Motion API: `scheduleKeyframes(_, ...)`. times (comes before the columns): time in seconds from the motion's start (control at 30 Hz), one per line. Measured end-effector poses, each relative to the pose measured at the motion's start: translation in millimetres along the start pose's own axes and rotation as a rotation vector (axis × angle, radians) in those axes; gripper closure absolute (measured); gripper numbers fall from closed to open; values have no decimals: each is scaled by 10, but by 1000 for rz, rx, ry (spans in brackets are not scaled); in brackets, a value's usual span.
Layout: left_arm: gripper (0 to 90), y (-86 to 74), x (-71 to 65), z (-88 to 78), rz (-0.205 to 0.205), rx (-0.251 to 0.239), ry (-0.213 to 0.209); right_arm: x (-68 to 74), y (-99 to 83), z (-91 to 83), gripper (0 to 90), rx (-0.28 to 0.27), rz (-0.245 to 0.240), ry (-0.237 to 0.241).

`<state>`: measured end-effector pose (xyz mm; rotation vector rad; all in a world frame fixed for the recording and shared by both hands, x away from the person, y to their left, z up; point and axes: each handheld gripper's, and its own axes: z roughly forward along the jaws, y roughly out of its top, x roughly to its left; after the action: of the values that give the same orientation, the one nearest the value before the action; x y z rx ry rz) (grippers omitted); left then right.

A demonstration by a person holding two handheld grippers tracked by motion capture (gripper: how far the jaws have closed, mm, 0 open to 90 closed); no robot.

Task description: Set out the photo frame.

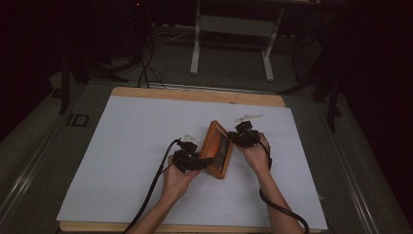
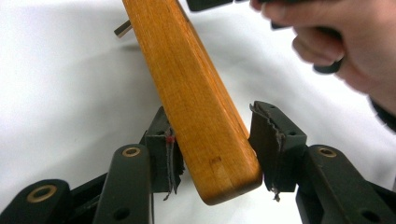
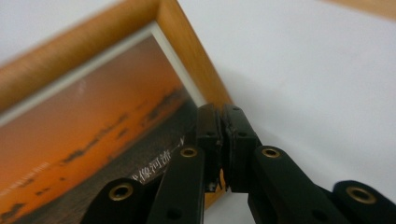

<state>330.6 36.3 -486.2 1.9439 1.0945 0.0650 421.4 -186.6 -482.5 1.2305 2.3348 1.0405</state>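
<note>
Picture frame (image 1: 218,148) tilted on the sheet-covered table (image 1: 136,131), between left tool (image 1: 191,163) and right tool (image 1: 242,138).

Around the picture frame (image 1: 217,149), white sheet (image 1: 136,146) lies bare on every side. The left gripper (image 1: 195,163) blocks its near corner; the right gripper (image 1: 237,139) blocks its far edge.

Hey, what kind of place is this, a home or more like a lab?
Most likely a lab or recording room, not a home. A wooden table under a white sheet stands in a dark room, with loose cables on the floor and a white metal stand behind. Both hands work a picture frame.
</note>
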Motion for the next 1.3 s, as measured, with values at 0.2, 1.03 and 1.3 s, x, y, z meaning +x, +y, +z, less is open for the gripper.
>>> scheduleKeyframes(0.2, 570, 65, -64, 18, 48, 7, 15, -110, 34, -250, 791, -45, 9, -19)
scheduleKeyframes(1.03, 690, 76, -302, 3, 208, -38, -21, -487, -269, -661, 724, -49, 32, -121)
scheduleKeyframes(1.3, 690, 121, -285, -7, 213, -68, -35, -498, -294, -680, 695, -62, 19, -121)
